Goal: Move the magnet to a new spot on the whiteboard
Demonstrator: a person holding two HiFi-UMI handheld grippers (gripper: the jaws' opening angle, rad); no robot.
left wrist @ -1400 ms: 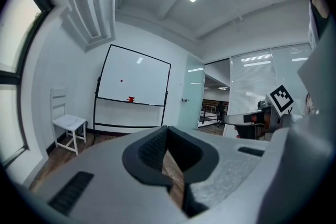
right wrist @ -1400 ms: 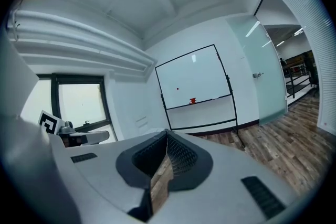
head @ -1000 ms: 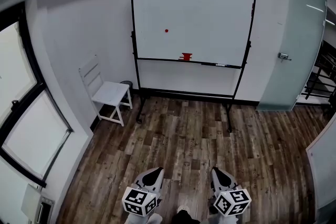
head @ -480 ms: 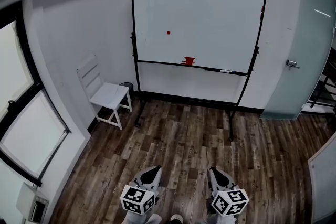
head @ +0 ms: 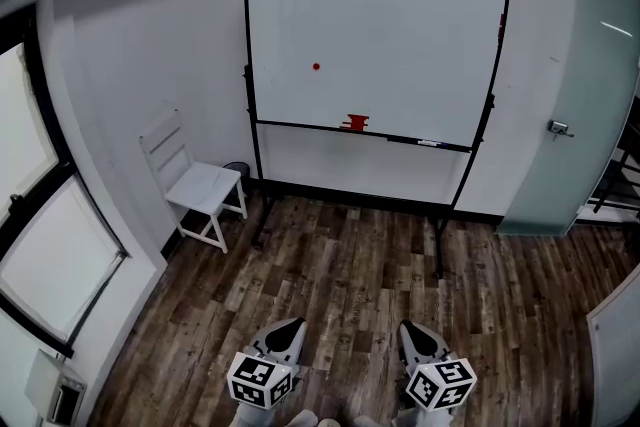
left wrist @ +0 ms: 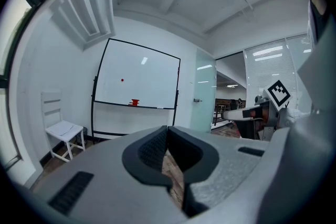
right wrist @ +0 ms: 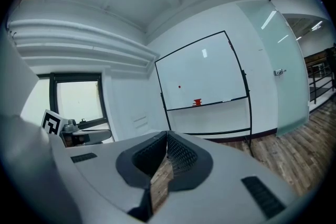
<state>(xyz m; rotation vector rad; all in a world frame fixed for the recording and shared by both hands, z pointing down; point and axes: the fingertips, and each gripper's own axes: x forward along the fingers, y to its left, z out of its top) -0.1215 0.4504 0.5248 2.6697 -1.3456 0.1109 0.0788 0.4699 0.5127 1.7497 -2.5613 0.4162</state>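
Note:
A small red magnet sticks on the whiteboard, left of its middle; it also shows as a red dot, the magnet and the magnet, in both gripper views. The board stands on a black wheeled frame across the room. My left gripper and right gripper are held low near the bottom of the head view, far from the board. Both are shut with nothing between the jaws. The left gripper and right gripper point toward the board.
A red object and a marker rest on the board's tray. A white chair stands left of the board beside a window. A frosted glass door is at the right. Wood floor lies between me and the board.
The head view has shifted slightly, so the board sits a bit lower and more central. Both grippers stay low and shut.

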